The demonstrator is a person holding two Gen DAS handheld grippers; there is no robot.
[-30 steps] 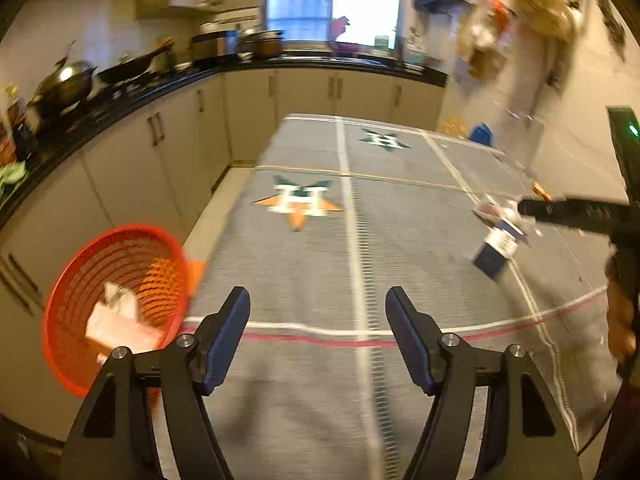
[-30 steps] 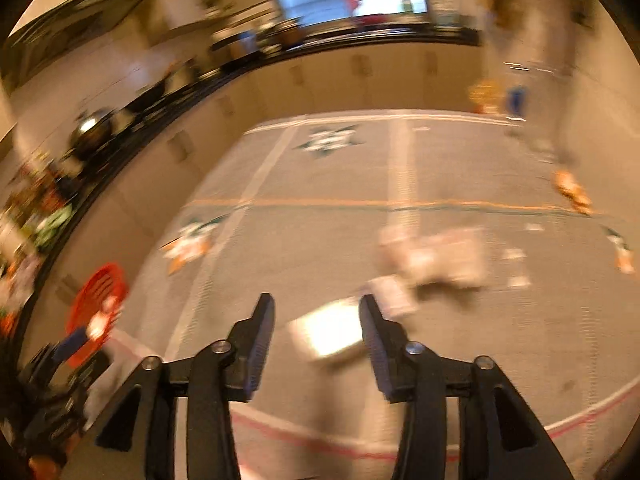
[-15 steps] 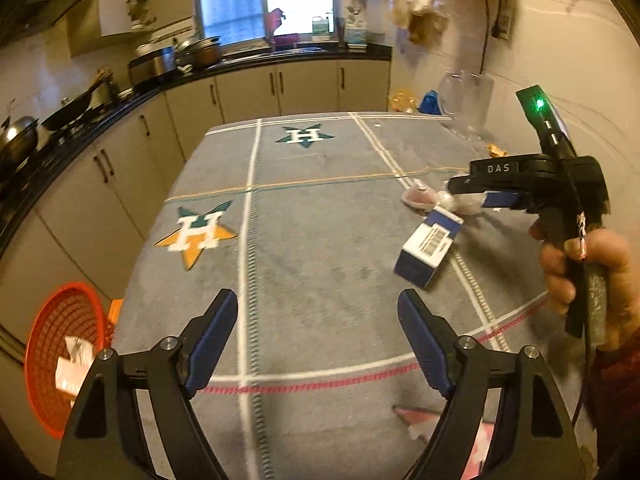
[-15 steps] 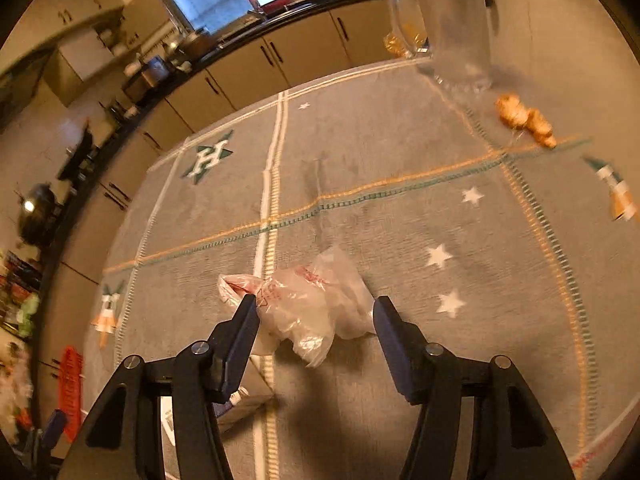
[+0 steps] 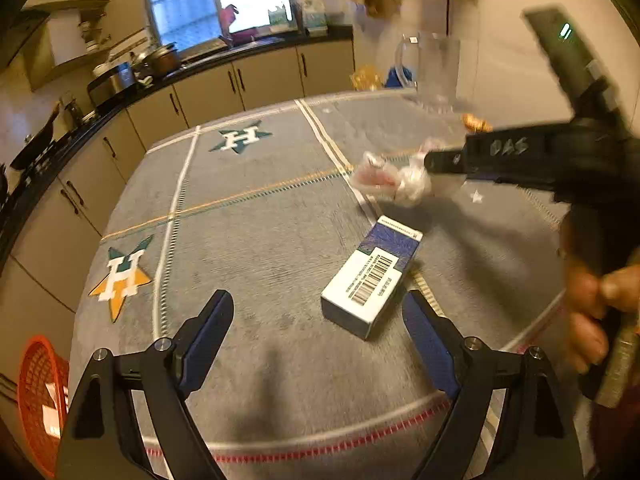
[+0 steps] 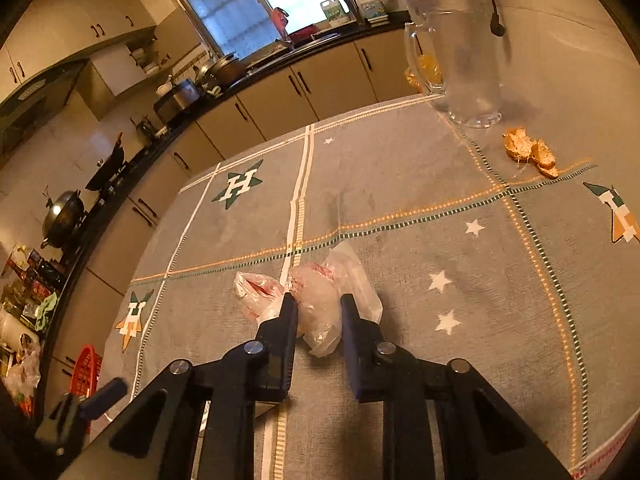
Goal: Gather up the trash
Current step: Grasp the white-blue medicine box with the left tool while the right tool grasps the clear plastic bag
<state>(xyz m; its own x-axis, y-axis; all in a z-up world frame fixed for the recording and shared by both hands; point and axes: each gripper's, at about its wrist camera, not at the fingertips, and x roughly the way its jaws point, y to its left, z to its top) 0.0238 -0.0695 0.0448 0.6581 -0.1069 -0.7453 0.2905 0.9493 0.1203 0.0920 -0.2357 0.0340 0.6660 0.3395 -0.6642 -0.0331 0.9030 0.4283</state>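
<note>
A crumpled clear plastic bag (image 6: 320, 300) with red print lies on the grey tablecloth (image 6: 400, 208). My right gripper (image 6: 318, 304) has closed in around its middle, fingers pressing the plastic. The bag also shows in the left wrist view (image 5: 392, 178) under the right gripper's tip. A blue and white carton (image 5: 372, 276) with a barcode lies flat just ahead of my left gripper (image 5: 320, 312), which is open and empty above the cloth. An orange basket (image 5: 40, 404) with scraps inside hangs off the table's left edge.
A glass pitcher (image 6: 464, 60) stands at the far right of the table. Orange peel pieces (image 6: 530, 152) lie near it. Kitchen counters with pots (image 6: 64, 216) run along the left and back. The basket shows small in the right wrist view (image 6: 86, 372).
My right gripper moved down onto the plastic bag and narrowed its jaws around it. My left gripper swung right and forward, bringing the carton close in front of it.
</note>
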